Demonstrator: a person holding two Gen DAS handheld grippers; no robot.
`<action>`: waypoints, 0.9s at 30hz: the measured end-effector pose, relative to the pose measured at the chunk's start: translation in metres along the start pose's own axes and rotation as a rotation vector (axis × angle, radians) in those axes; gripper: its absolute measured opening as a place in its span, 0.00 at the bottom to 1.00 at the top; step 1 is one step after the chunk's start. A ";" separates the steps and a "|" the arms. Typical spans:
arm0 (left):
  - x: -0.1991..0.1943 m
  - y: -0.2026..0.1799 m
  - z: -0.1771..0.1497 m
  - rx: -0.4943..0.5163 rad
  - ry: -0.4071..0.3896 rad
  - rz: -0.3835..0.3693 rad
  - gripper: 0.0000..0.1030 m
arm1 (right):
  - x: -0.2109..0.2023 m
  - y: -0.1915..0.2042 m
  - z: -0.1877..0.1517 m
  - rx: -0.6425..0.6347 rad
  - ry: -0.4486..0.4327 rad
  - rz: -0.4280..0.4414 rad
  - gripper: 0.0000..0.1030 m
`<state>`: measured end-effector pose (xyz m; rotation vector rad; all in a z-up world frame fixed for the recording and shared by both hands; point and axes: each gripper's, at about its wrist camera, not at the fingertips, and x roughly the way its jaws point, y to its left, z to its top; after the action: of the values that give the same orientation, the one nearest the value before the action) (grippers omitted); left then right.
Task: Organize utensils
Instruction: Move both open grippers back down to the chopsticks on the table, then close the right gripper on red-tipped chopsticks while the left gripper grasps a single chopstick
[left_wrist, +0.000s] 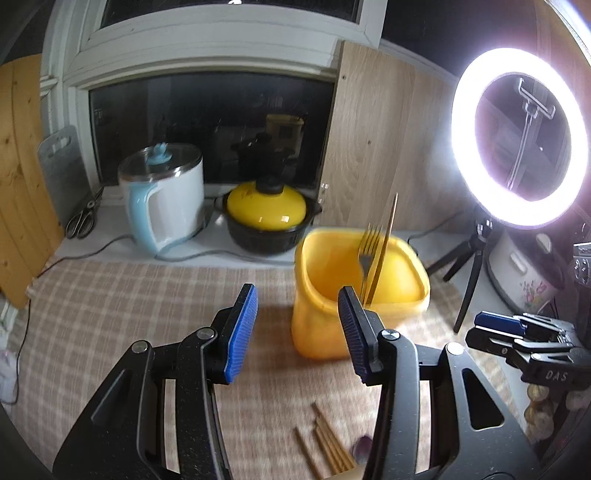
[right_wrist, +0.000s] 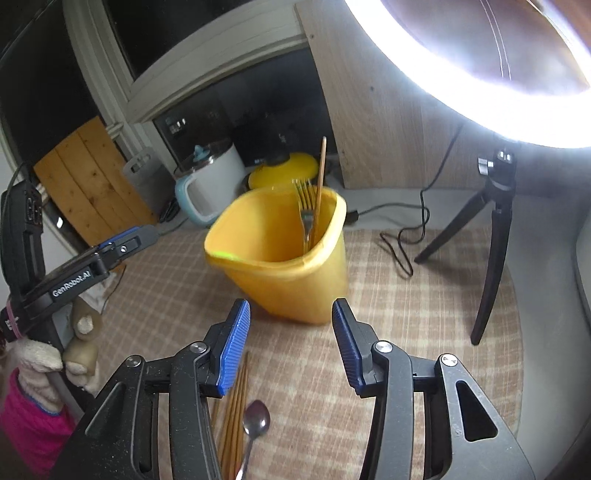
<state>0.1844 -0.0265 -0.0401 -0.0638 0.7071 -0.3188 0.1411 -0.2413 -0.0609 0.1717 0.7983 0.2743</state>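
Utensils stand half sorted on a checked tablecloth (right_wrist: 406, 314): a fork (right_wrist: 305, 206) and one chopstick (right_wrist: 320, 173) lean upright inside a yellow container (right_wrist: 288, 273). More chopsticks (right_wrist: 236, 413) and a spoon (right_wrist: 255, 417) lie flat on the cloth in front of it. The left gripper (left_wrist: 299, 332) and right gripper (right_wrist: 290, 347) hover short of the container, jaws parted and holding nothing. A ring light (left_wrist: 517, 136) glares at right.
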 end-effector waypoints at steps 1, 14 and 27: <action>-0.002 0.001 -0.007 0.001 0.013 0.004 0.45 | 0.001 -0.001 -0.004 -0.001 0.010 0.006 0.44; -0.013 -0.003 -0.102 -0.008 0.215 0.036 0.45 | 0.016 -0.001 -0.077 -0.057 0.191 0.032 0.61; 0.001 -0.019 -0.172 -0.033 0.367 0.036 0.45 | 0.031 0.022 -0.129 -0.046 0.330 0.135 0.39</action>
<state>0.0684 -0.0361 -0.1681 -0.0235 1.0766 -0.2871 0.0643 -0.2050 -0.1648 0.1389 1.1083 0.4561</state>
